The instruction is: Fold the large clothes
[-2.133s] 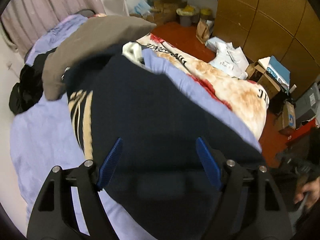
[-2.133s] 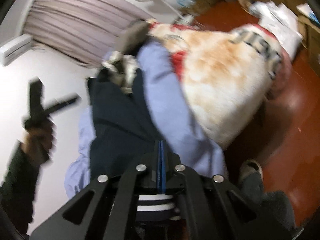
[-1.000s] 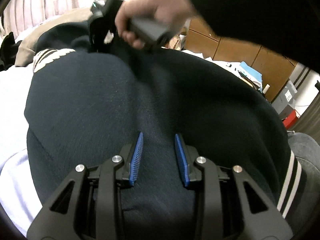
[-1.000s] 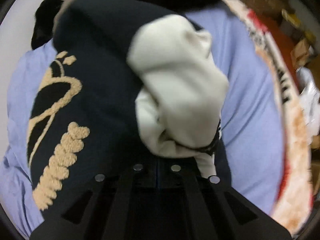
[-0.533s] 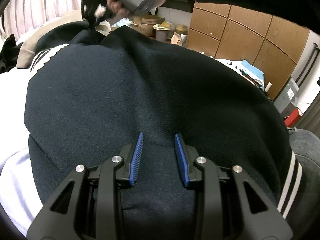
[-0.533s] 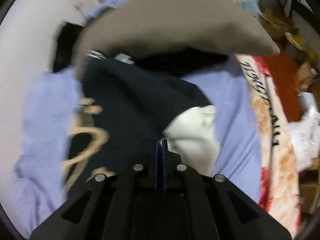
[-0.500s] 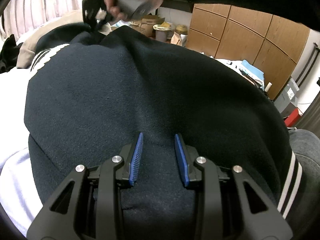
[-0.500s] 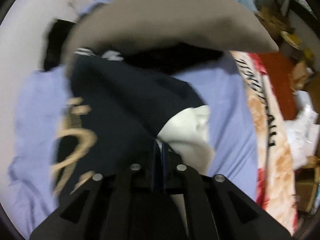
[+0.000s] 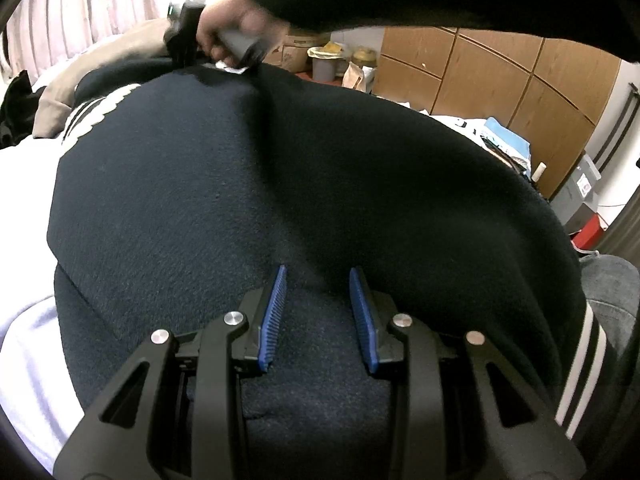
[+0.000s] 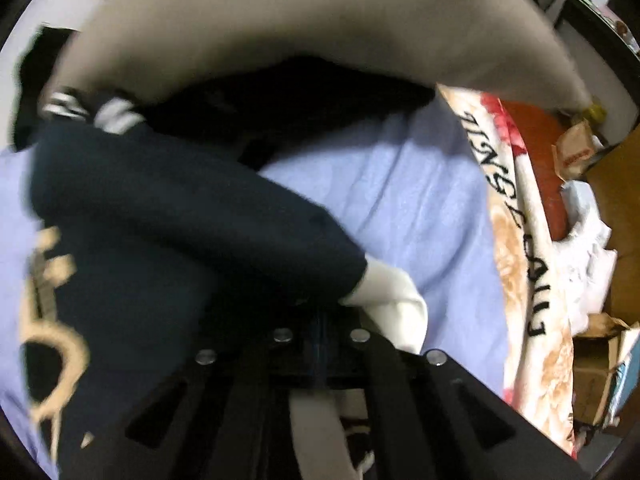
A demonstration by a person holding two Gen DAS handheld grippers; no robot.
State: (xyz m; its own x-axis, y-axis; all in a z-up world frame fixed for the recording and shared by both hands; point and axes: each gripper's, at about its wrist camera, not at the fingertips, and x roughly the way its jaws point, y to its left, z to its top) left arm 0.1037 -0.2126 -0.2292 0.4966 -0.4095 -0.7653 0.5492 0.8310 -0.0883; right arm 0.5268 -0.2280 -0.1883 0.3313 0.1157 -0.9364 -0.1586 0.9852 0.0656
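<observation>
Sweater [image 9: 304, 168] — its navy fabric bunched between left fingers [image 9: 276, 312], pads touching.

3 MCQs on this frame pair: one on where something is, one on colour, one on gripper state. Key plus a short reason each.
1. Where does the navy jacket lie relative to the left gripper?
A. Hanging on the wardrobe
B. Spread directly ahead of and under its fingers
C. On the floor by the boxes

2. What colour is the bed sheet under the jacket?
A. Light lavender blue
B. Green
C. Bright yellow

3. How does the right gripper stand?
A. Wide open over bare sheet
B. Out of view
C. Closed, with navy and cream cloth at its tips

Key: 1 B, navy cloth fills the left wrist view around the blue pads; 2 A, pale lavender shows beside the sleeve in the right wrist view; 3 C, its fingers meet with no gap, cloth bunched there.
</observation>
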